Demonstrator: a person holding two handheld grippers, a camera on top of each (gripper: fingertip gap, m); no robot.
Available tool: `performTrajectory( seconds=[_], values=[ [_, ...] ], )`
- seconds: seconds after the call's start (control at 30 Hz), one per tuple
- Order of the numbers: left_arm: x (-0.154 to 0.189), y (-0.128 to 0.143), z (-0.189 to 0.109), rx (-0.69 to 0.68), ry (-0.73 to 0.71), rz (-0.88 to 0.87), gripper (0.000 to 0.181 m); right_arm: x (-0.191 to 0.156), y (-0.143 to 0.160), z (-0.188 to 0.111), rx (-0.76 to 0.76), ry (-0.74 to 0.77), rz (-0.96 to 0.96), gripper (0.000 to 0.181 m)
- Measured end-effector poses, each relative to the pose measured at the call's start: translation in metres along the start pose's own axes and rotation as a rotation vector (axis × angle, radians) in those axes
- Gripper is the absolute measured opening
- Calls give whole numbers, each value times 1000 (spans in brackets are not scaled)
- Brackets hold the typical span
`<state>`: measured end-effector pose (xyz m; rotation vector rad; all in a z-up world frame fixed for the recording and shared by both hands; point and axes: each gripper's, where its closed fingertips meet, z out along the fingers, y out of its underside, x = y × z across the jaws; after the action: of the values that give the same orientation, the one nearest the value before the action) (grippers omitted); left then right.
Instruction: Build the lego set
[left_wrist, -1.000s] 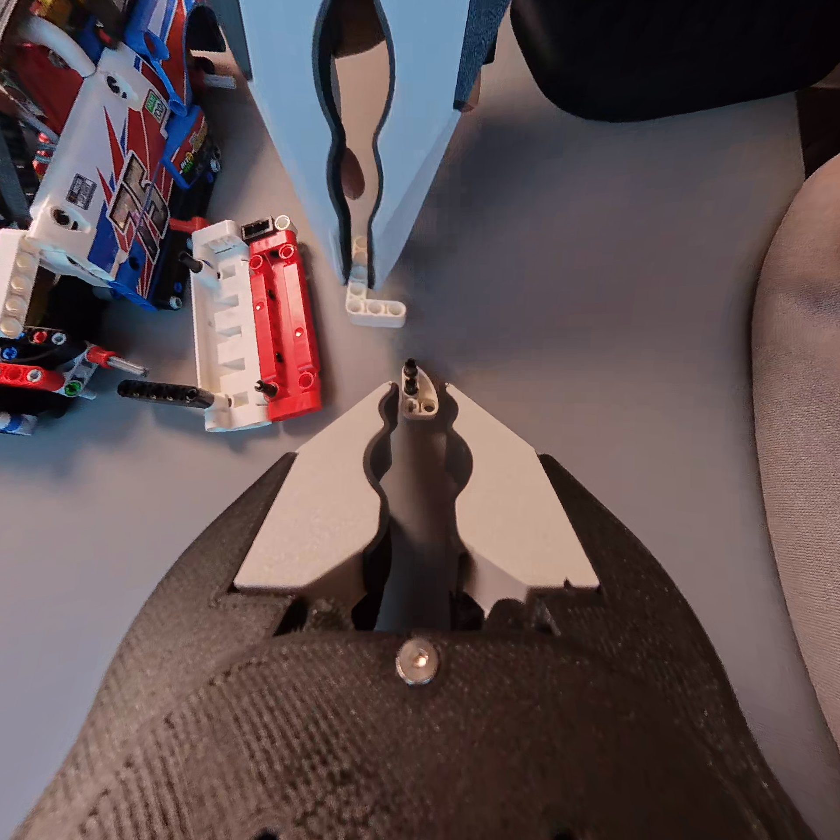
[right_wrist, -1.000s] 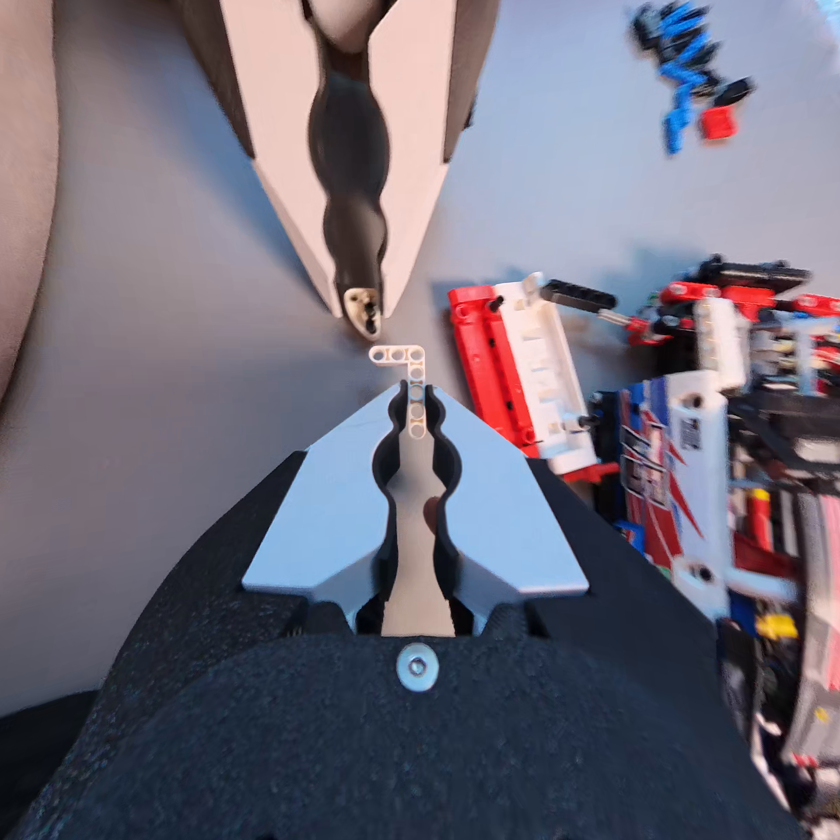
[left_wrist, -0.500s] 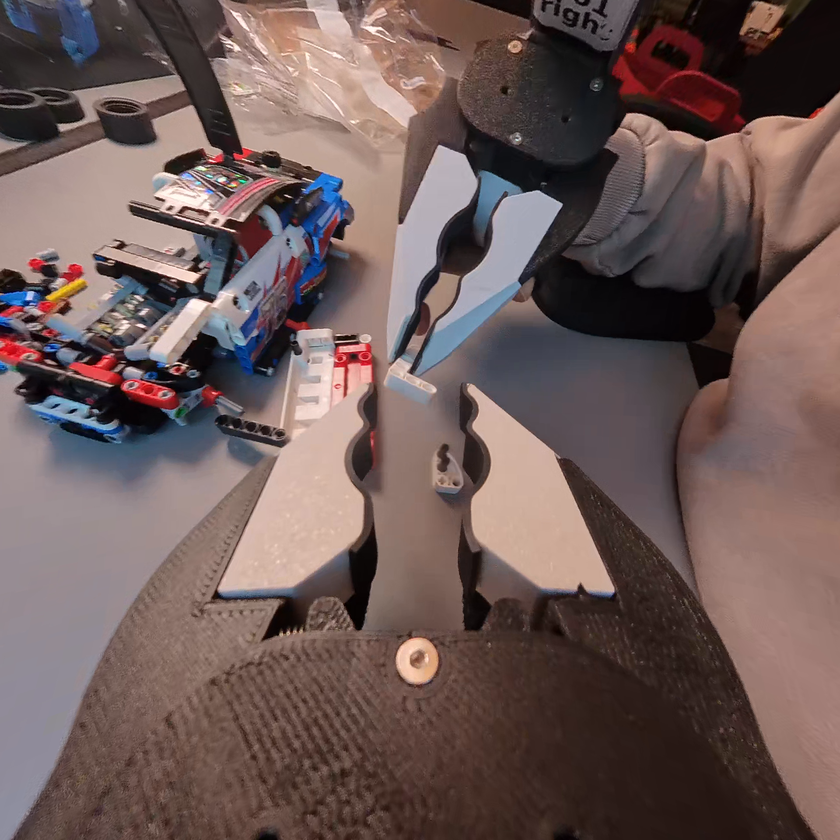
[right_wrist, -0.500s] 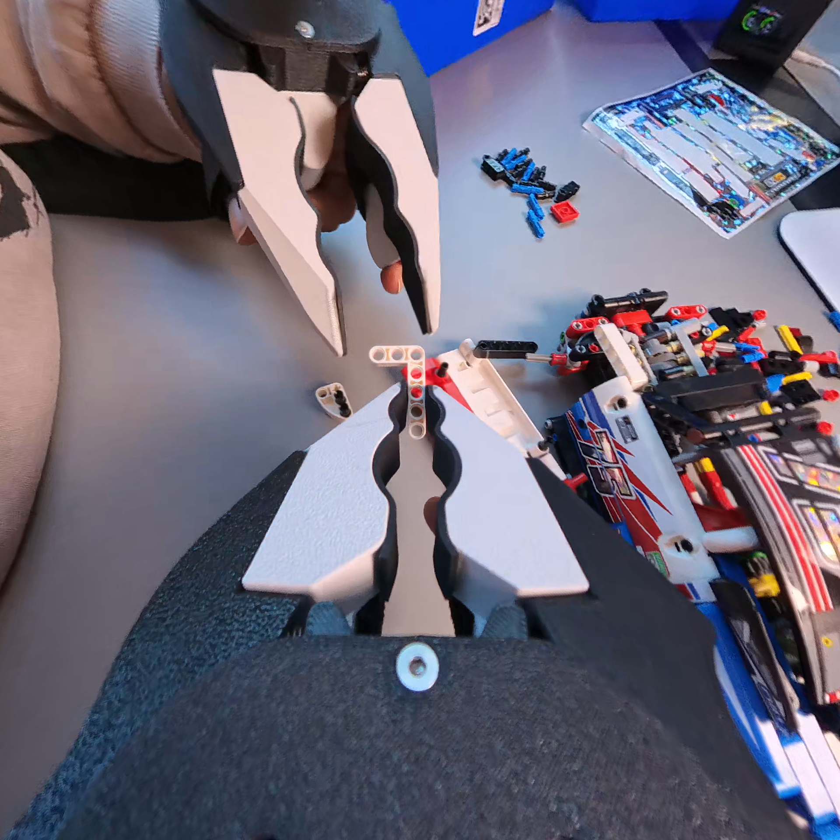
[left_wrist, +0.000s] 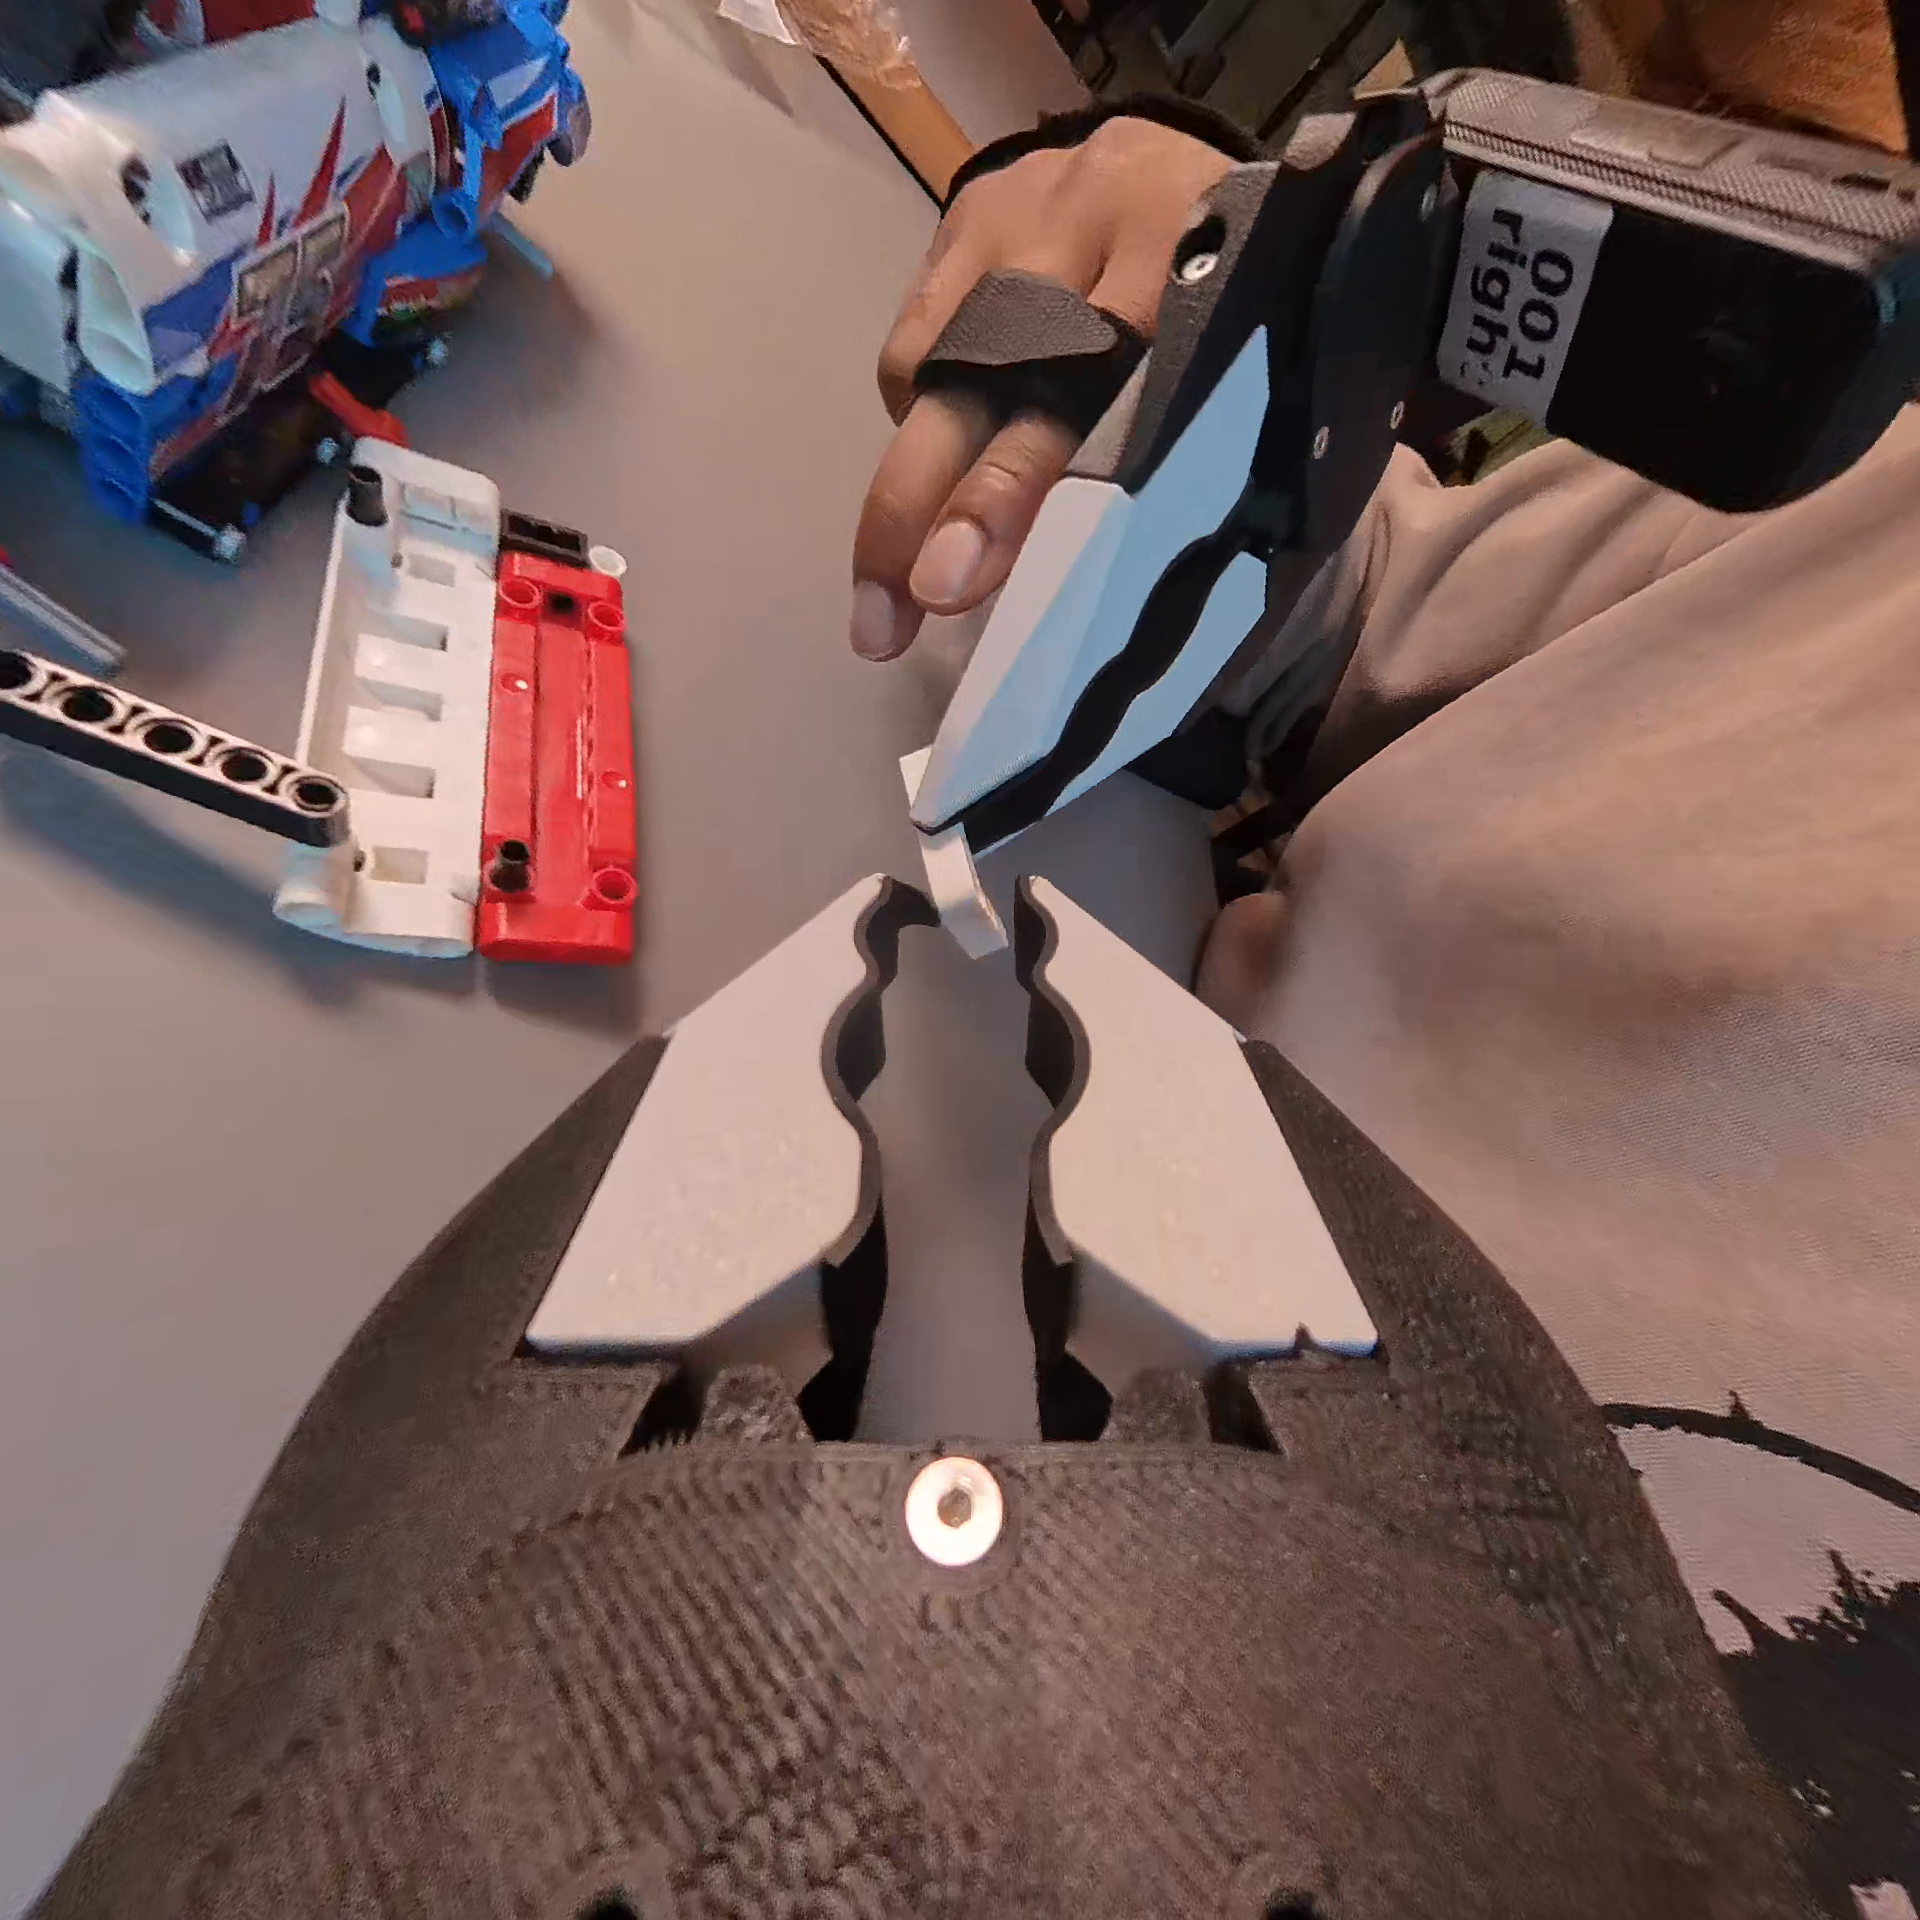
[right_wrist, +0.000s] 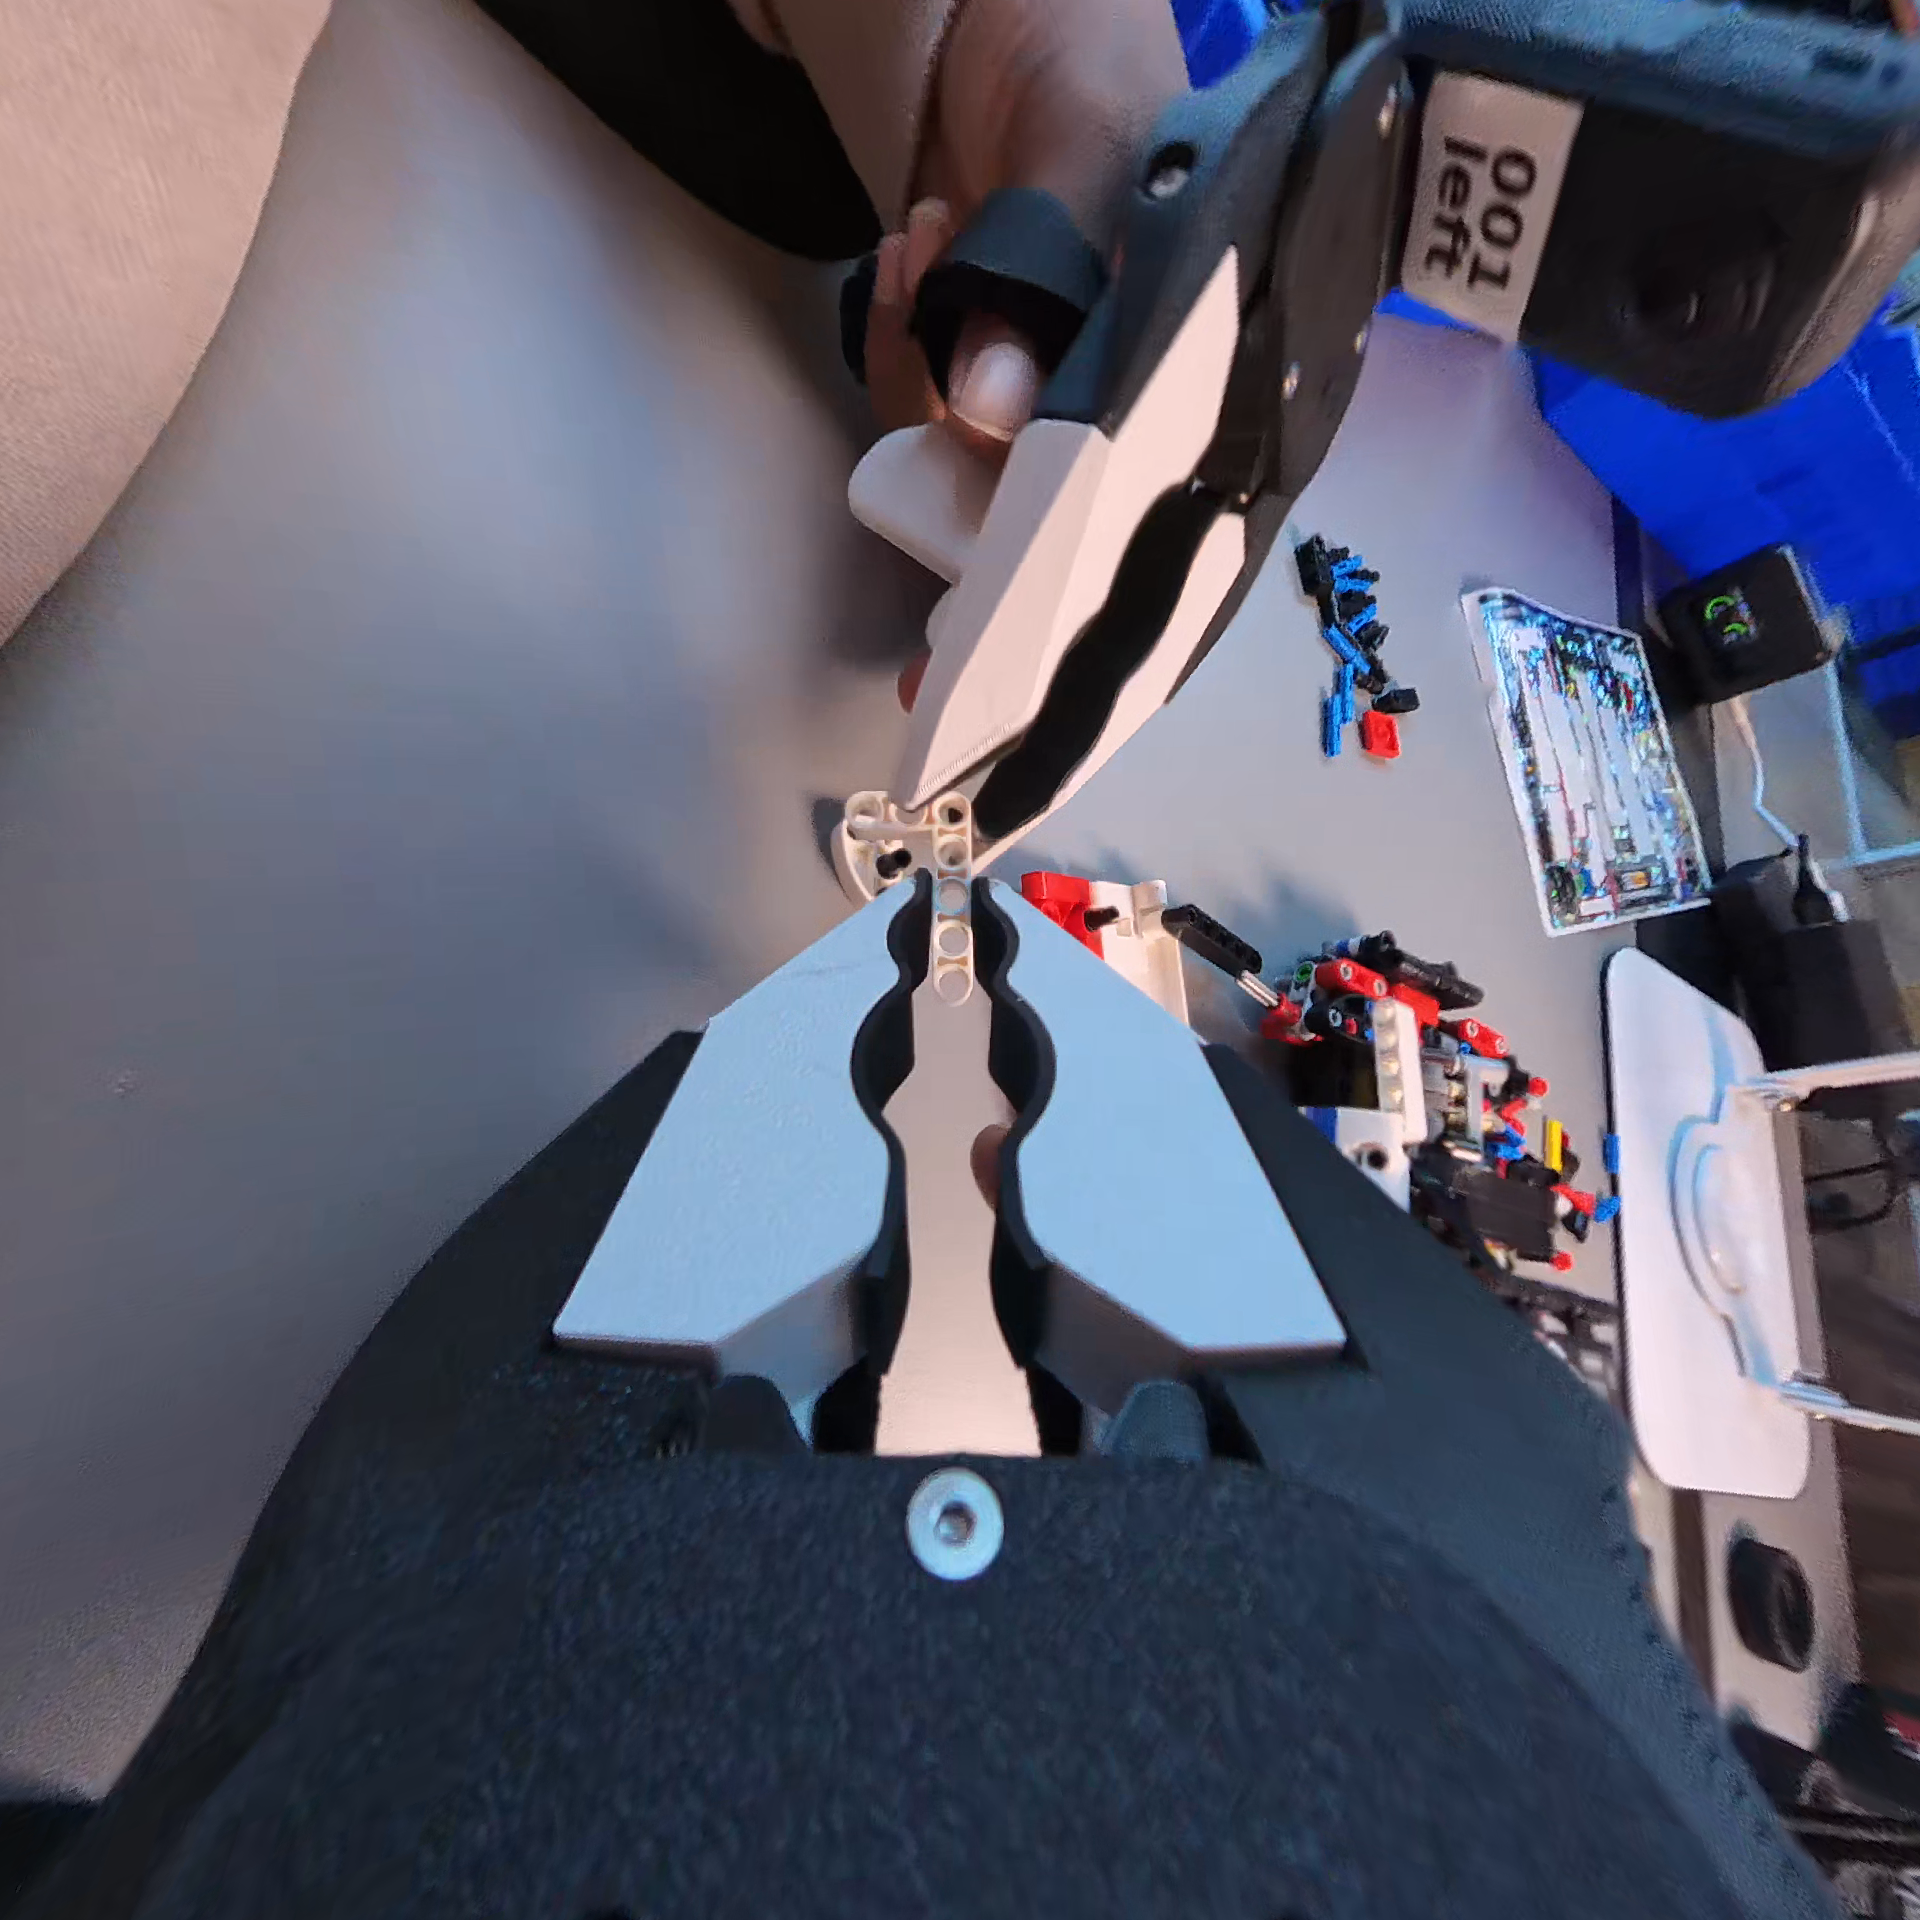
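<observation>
My right gripper (right_wrist: 951, 894) is shut on a white L-shaped beam (right_wrist: 951, 945), whose short arm sticks out past the fingertips. A small white curved piece with a black pin (right_wrist: 868, 862) lies just behind that short arm. My left gripper (left_wrist: 956, 894) is open, and the tip of the beam (left_wrist: 961, 914) sits between its fingertips without being gripped. The right gripper (left_wrist: 940, 816) comes down from the upper right in the left wrist view. The left gripper (right_wrist: 945, 816) does the same in the right wrist view. The curved piece is hidden in the left wrist view.
A red and white panel assembly (left_wrist: 468, 727) with a black beam (left_wrist: 156, 738) lies to the left, beside the blue, white and red car model (left_wrist: 208, 208). Loose blue and black parts (right_wrist: 1351, 665) and a printed sheet (right_wrist: 1590, 758) lie farther off. A beige-clad arm (left_wrist: 1558, 935) borders the right.
A second ago my left gripper was shut on the small curved piece; it then opened and let it go. The right gripper has brought the L-beam between the left fingertips.
</observation>
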<state>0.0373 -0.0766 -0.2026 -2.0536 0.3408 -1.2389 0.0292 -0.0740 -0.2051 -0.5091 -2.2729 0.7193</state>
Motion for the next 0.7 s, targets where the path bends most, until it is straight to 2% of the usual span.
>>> performTrajectory(
  seconds=[0.03, 0.2, 0.33, 0.47, 0.6, 0.7],
  values=[
    [1, 1, 1, -1, 19, -26, 16, -1, -3, 0, -1, 0, -30, 4],
    [7, -6, -1, 42, 63, -73, 11, 4, -10, -5, 3, 21, -87, 4],
    [6, -24, -12, 157, 81, -99, 8, 24, -17, -14, 115, 78, 76, 6],
    [5, -30, -19, 203, 96, -122, 8, 34, -16, -22, 219, 66, 232, 14],
    [9, -31, -19, 212, 149, -163, 7, 33, -14, -20, 244, 44, 273, 15],
    [8, -28, -16, 201, 166, -197, 8, 29, -16, -15, 245, 27, 262, 7]
  ],
)
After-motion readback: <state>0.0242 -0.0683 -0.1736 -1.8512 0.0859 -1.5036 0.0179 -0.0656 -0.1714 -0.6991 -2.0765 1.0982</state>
